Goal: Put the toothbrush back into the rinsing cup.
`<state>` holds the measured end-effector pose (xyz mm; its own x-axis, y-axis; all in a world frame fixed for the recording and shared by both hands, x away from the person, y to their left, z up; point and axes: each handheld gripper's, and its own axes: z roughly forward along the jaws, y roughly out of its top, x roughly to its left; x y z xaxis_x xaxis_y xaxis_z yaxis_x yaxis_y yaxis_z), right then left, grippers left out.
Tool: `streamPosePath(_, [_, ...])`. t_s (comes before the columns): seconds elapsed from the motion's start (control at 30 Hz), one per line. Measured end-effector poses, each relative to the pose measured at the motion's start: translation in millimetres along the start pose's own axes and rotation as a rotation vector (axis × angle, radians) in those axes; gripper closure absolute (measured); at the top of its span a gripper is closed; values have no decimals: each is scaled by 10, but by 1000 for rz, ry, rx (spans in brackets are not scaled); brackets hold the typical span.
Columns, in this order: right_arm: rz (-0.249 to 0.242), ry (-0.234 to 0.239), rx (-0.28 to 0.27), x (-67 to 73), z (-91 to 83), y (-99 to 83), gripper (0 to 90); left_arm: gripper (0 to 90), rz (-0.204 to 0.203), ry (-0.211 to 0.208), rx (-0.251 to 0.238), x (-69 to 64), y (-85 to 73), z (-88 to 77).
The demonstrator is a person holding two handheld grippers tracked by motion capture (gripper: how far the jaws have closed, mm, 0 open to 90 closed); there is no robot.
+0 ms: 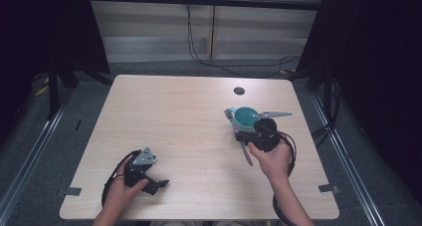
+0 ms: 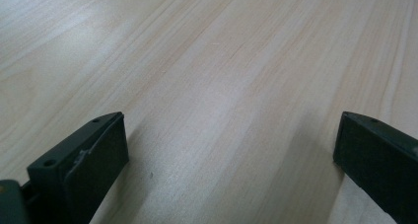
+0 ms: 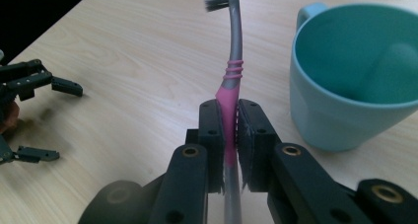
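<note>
My right gripper (image 3: 230, 120) is shut on a pink and grey toothbrush (image 3: 231, 61), pinching its pink grip section. The bristled head points away from me, just left of a teal mug (image 3: 355, 76) that stands upright on the table. In the high view the right gripper (image 1: 240, 133) sits at the table's right-centre, next to the mug (image 1: 245, 116), and the toothbrush handle (image 1: 246, 155) sticks out toward the person. My left gripper (image 1: 157, 178) rests near the front left of the table. Its jaws stand wide apart with only bare wood between them (image 2: 231, 150).
The light wooden table (image 1: 189, 116) has a dark round hole (image 1: 239, 90) near its far edge, behind the mug. Black cables (image 1: 209, 61) trail on the floor beyond the table. Dark frame posts stand at both sides.
</note>
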<state>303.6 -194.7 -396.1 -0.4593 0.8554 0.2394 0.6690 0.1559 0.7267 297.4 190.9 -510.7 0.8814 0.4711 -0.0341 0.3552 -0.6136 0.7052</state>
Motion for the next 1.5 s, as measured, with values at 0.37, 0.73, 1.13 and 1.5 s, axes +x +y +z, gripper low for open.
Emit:
streamPosePath(0.37, [1, 12, -97, -19, -96, 123, 817, 0, 2, 2, 0, 1, 0, -1])
streamPosePath(0.73, [12, 24, -154, -59, -138, 202, 817, 0, 0, 0, 1, 0, 0, 0])
streamPosePath(1.13, [25, 32, -210, -108, -184, 304, 816, 0, 1, 0, 0, 0, 0, 0])
streamPosePath(1.5, [22, 4, -227, -146, -184, 380, 816, 0, 0, 0, 0, 0, 0, 0])
